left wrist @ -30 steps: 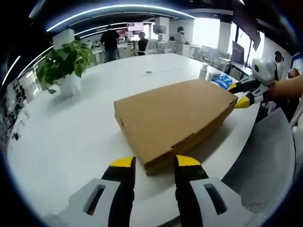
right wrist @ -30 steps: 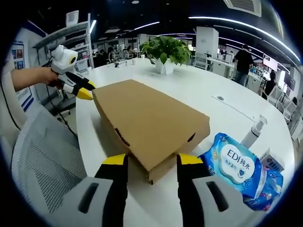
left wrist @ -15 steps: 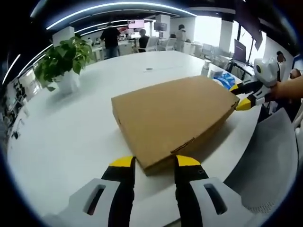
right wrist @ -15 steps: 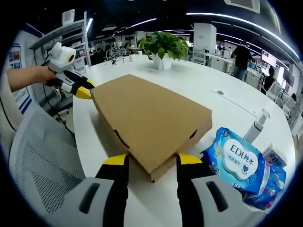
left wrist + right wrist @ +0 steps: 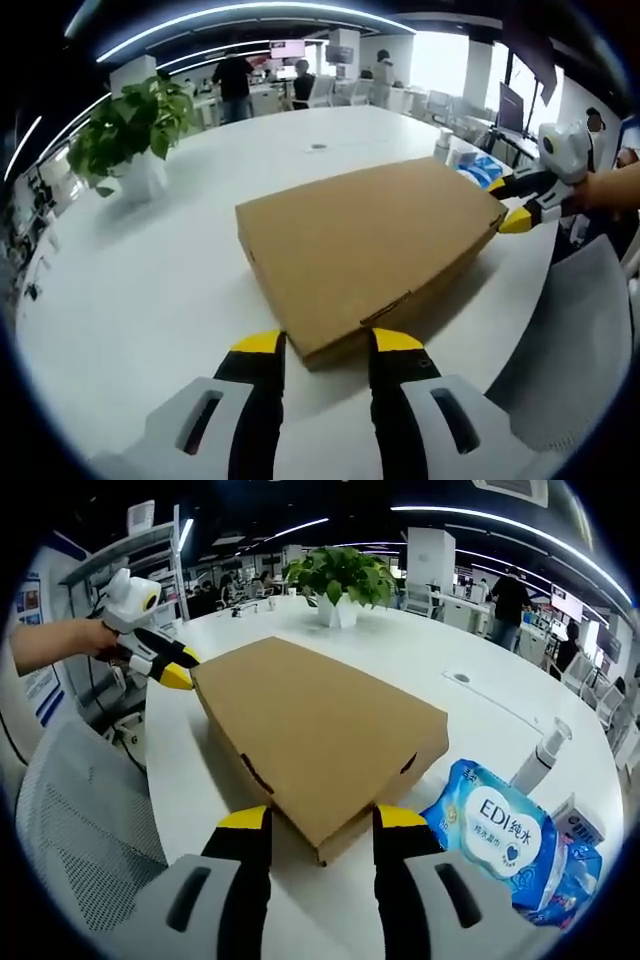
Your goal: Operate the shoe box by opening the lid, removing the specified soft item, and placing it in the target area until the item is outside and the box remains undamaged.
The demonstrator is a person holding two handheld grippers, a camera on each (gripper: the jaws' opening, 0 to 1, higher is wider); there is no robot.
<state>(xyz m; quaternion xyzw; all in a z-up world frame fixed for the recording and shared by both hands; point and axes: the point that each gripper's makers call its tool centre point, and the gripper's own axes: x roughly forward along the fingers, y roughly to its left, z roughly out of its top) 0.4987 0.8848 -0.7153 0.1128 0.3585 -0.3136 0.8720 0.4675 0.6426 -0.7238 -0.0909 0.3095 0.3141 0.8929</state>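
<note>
A flat brown cardboard shoe box (image 5: 370, 245) lies shut on the white table (image 5: 150, 290). In the left gripper view my left gripper (image 5: 328, 345) is open, its yellow-tipped jaws standing either side of the box's near corner. The right gripper (image 5: 512, 205) comes in from the right and meets the box's far corner, held by a hand. In the right gripper view the box (image 5: 320, 725) again has its near corner between the open jaws of my right gripper (image 5: 322, 825). The left gripper (image 5: 172, 670) sits at the far corner there. The box's contents are hidden.
A potted plant (image 5: 135, 135) stands at the table's far side. A blue wipes pack (image 5: 495, 830), a pump bottle (image 5: 535, 760) and small packets lie beside the box. A grey mesh chair back (image 5: 85, 830) is at the table's edge. People stand in the office behind.
Both grippers stay at the box's opposite corners and the lid remains shut. The mesh chair back has slid a little away from the table edge in both views.
</note>
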